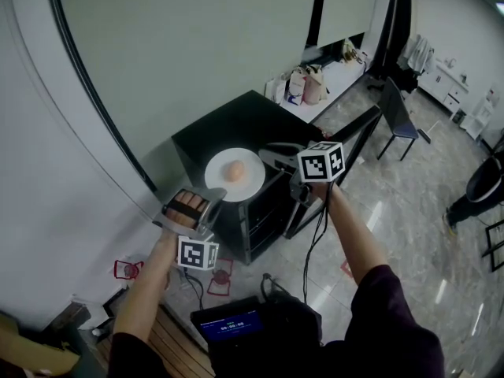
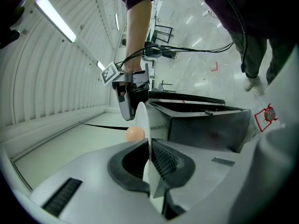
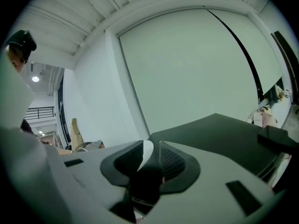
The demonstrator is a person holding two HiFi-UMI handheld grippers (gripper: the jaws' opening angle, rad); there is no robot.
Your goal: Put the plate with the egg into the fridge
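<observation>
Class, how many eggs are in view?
1. The egg lies near the middle of the plate, held near the fridge; more may be hidden inside it.

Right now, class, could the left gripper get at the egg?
Probably not. The left gripper is shut on the near rim of the plate, while the egg sits at the plate's middle, beyond its jaws. It would have to let go of the rim first.

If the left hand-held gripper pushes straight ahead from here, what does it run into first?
Probably the right hand-held gripper, at the far rim of the plate that the left hand-held gripper holds; the fridge sits off that line.
</observation>
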